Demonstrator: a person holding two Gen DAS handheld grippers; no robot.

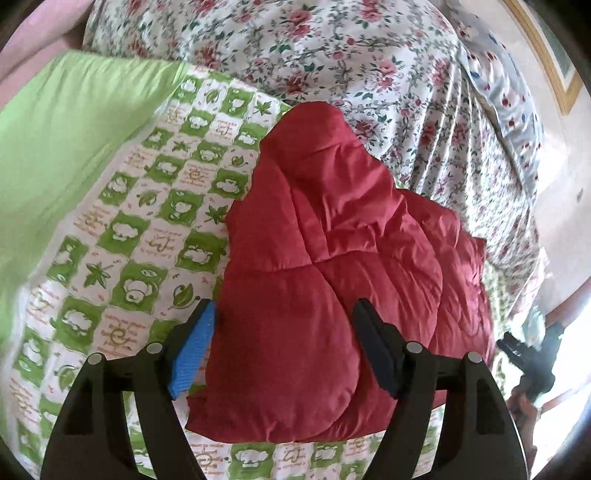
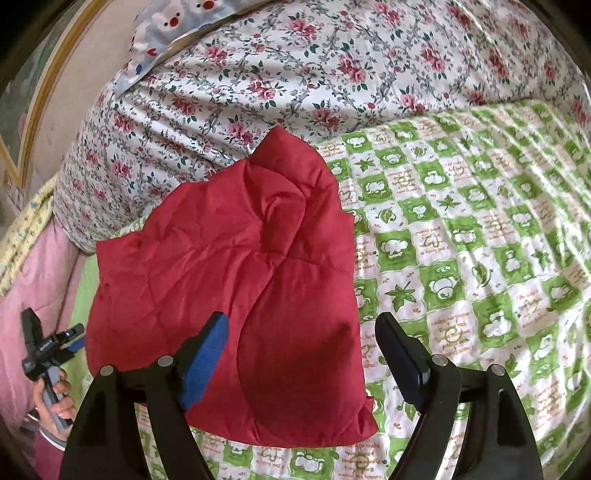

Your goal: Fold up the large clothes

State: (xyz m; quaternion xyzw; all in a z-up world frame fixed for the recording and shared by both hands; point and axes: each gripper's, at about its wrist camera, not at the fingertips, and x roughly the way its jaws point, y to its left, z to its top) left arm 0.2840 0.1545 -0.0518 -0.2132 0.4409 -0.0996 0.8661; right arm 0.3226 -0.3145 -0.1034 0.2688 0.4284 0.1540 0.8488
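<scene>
Bed (image 1: 369, 55) fills both views: floral duvet (image 2: 295, 55) at the far side, green-checked sheet (image 1: 129, 240) nearer, plain green pillow or cover (image 1: 74, 129) at far left of the left view. A patterned pillow (image 2: 166, 29) sits by the wall at the head end.

Red jacket (image 1: 325, 277), puffy and quilted, lies on the checked sheet, its far end touching the floral duvet. It is bunched into a compact, roughly folded lump, layers stacked, near edge rounded and overhanging nothing. Sleeves not separately visible; probably tucked in.

Left gripper (image 1: 284, 350): released, jaws wide apart, hovering above the jacket's near edge, nothing between the pads. Right gripper (image 2: 303, 358): also released, jaws spread, above the jacket's near right corner, holding nothing. Each gripper also shows small at the edge of the other's view, held in a hand (image 2: 55, 398).

Step, as judged: between folds, or the fold is near finished. Jacket looks mostly folded but lumpy and uneven.

Next move likely calls for: both grippers drop to the near edge, pinch the thick layers at two spread points, then carry over toward the far end or press flat. Padding is bulky and springy; shallow pinches may slip, and the fold may spring open on release.
</scene>
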